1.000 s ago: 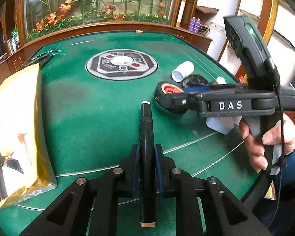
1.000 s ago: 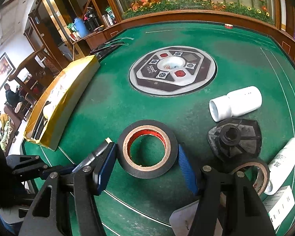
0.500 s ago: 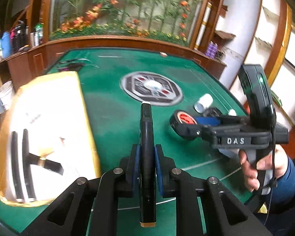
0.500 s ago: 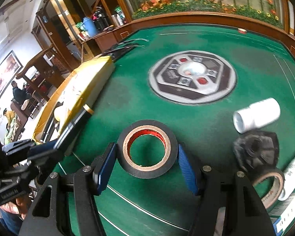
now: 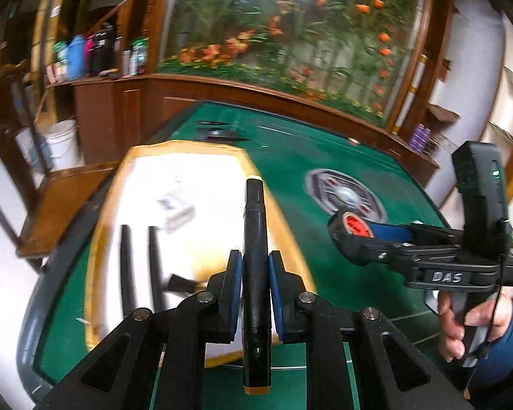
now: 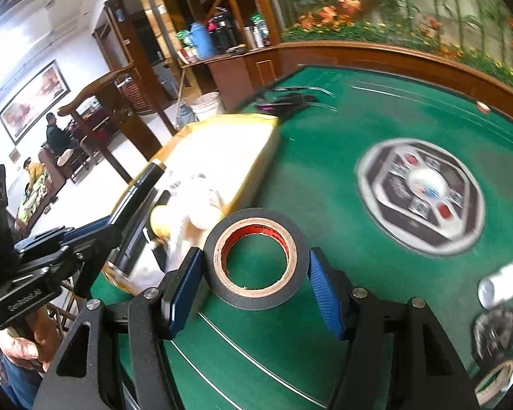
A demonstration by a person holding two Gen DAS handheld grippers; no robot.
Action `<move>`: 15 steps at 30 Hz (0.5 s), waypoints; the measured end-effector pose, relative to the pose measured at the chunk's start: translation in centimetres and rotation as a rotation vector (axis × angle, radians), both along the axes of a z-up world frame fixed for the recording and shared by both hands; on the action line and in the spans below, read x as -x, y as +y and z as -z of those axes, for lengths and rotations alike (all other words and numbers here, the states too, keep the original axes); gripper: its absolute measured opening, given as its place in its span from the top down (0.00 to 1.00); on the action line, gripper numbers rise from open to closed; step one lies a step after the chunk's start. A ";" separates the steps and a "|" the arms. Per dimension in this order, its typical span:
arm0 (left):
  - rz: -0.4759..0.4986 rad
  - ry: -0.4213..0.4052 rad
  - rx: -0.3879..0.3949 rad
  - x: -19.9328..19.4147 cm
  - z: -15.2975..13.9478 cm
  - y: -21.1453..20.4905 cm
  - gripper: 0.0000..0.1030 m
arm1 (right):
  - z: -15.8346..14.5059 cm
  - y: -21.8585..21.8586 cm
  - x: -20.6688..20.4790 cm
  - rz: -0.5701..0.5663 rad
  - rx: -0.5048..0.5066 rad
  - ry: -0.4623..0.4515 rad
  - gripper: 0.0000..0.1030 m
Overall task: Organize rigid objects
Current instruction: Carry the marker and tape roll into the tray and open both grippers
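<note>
Green felt: covers the round table (image 5: 325, 157), which has a wooden rim and white lines across its surface.
Left gripper (image 5: 253, 294): blue pads clamped tight on a black marker pen (image 5: 254, 249); the pen stands lengthwise along the fingers, its gold-banded tip pointing away from the camera.
Pen position: raised off the felt, above the gold-edged box (image 5: 201, 184) in the left wrist view.
Right gripper (image 6: 253, 273): both blue pads pressed against the outer sides of a black tape roll (image 6: 254, 256) with a red-printed cardboard core; the roll lies flat between the fingers, hole facing up.
Tape roll position: carried off the table, over the felt, just beside the near corner of the box in the right wrist view.
Box contents: two long black rods (image 5: 138, 266) lying side by side, a small white packet (image 5: 176, 206); other items are too blurred to name.
Centre disc (image 6: 422, 194): grey-and-black hexagonal panel with red and blue marks, fixed in the middle of the table.
Remaining items: white cylinder (image 6: 504, 282), black ribbed disc (image 6: 494, 331), second tape roll (image 6: 494, 379), grouped on the felt at the right edge, well apart from the box.
Right hand (image 5: 472, 321): wraps the handle of the right gripper; blue sleeve visible.
Image quality: background and table surface smeared by motion blur.
</note>
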State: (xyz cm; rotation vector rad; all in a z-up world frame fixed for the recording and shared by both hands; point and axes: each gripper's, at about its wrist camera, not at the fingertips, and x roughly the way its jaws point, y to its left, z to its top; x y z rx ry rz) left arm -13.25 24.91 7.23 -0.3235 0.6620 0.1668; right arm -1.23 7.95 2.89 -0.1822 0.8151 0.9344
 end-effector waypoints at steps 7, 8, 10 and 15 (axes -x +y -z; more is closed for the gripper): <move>-0.086 0.033 0.013 -0.4 2.0 3.7 0.85 | -0.8 5.1 -0.7 -0.030 -0.012 0.010 0.40; -0.093 0.038 0.013 -0.3 2.3 4.0 0.85 | -0.8 5.6 -1.0 -0.028 -0.009 0.009 0.40; -0.116 0.047 0.011 -0.5 2.8 4.8 0.85 | -0.8 7.2 -1.7 -0.022 0.003 0.012 0.40; -0.152 0.066 0.039 -0.6 4.3 6.6 0.85 | -0.3 10.1 -3.1 0.004 0.027 0.007 0.40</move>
